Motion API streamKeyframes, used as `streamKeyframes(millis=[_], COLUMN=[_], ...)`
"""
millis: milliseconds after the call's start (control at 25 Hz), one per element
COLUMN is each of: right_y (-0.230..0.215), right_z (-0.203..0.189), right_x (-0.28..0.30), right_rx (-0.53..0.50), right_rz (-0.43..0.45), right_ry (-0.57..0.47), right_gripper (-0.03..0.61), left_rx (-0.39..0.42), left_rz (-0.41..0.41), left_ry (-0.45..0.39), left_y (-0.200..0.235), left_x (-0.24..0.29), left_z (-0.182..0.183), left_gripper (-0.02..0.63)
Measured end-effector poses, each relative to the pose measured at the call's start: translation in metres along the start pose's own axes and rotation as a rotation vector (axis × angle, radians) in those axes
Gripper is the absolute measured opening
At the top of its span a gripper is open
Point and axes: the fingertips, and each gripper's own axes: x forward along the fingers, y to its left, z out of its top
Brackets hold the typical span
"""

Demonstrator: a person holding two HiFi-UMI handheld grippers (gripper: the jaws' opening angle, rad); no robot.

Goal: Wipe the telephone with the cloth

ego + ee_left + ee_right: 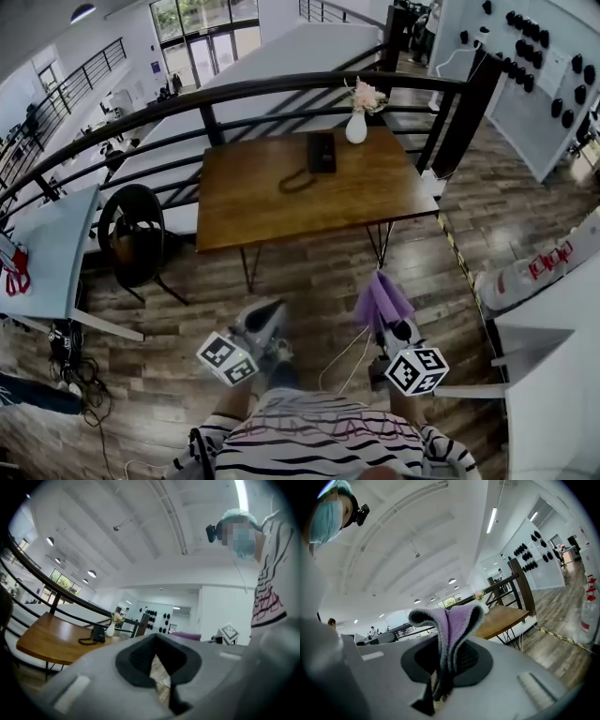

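A black telephone [321, 152] with a coiled cord lies near the far edge of a brown wooden table [244, 202]; it also shows small in the left gripper view as the telephone [98, 633]. Well short of the table, over the floor, my right gripper [382, 319] is shut on a purple cloth [381, 301], which sticks up between the jaws as the cloth [449, 625]. My left gripper [267, 314] is held beside it, also far from the table, its jaws closed with nothing between them [161, 679].
A white vase with flowers [357, 120] stands beside the telephone at the table's back edge. A black railing [234, 94] runs behind the table. A black chair [136, 234] stands left of it. White counters sit at the right [553, 356] and left [47, 253].
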Motion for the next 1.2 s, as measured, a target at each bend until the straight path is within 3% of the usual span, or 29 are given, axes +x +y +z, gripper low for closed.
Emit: streamKeyframes(millis=[680, 1200], right_y=[0.015, -0.013], right_z=[0.045, 0.060], right_x=[0.192, 0.270], right_rx=[0.015, 0.034], right_rz=[-0.063, -0.155], right_ry=[-0.026, -0.058], right_gripper=[0.035, 0.035], left_rx=[-0.041, -0.090], left_rz=[-0.099, -0.184], left_ry=[0.037, 0.090], left_y=[0.183, 0.267], left_x=[0.064, 0.123], left_z=[0.061, 0.061], left_gripper=[0.002, 0.002])
